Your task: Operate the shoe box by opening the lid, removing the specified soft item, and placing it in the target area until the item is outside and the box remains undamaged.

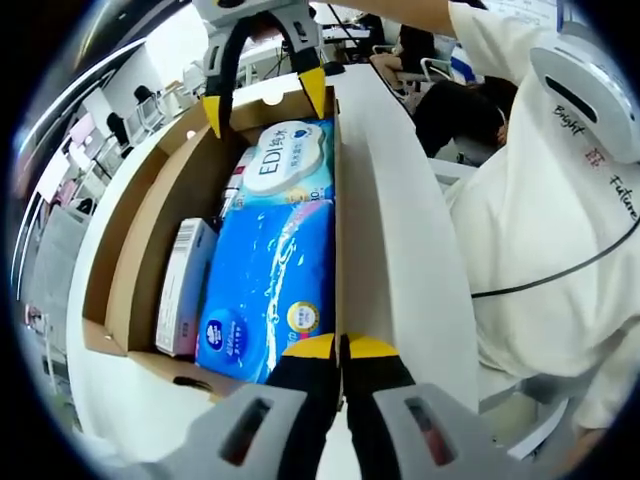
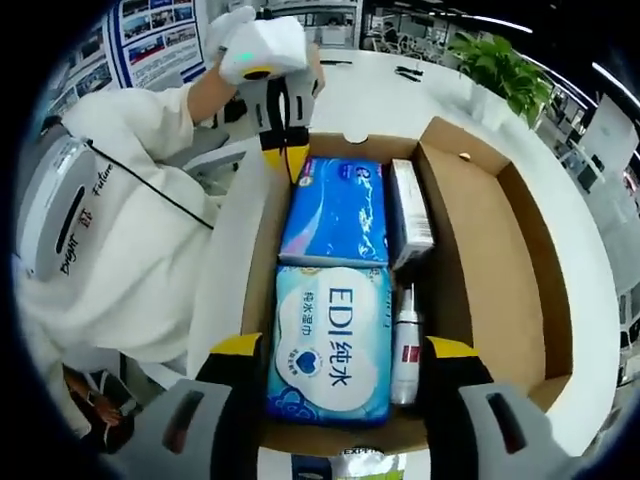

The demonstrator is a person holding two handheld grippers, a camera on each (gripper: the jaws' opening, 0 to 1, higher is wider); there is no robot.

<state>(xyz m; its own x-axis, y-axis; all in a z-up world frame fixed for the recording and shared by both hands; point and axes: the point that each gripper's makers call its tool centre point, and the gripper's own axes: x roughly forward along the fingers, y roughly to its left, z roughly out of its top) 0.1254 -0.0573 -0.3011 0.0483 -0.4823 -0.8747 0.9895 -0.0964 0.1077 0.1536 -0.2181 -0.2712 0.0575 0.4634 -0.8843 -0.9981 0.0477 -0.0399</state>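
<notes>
Shoe box (image 2: 520, 250): open on table (image 2: 400, 95). Soft packs inside: EDI wipes pack (image 2: 330, 345), blue tissue pack (image 2: 335, 210). Your right claw (image 2: 345, 362): wide open, empty, straddling the wipes. Left claw (image 1: 340, 350): shut, seemingly empty. Close squarely on the pack's middle; lift clear of cardboard walls.

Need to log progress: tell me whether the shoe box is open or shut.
Open. The box shows its brown inside, with the blue tissue pack and wipes pack lying uncovered.
</notes>
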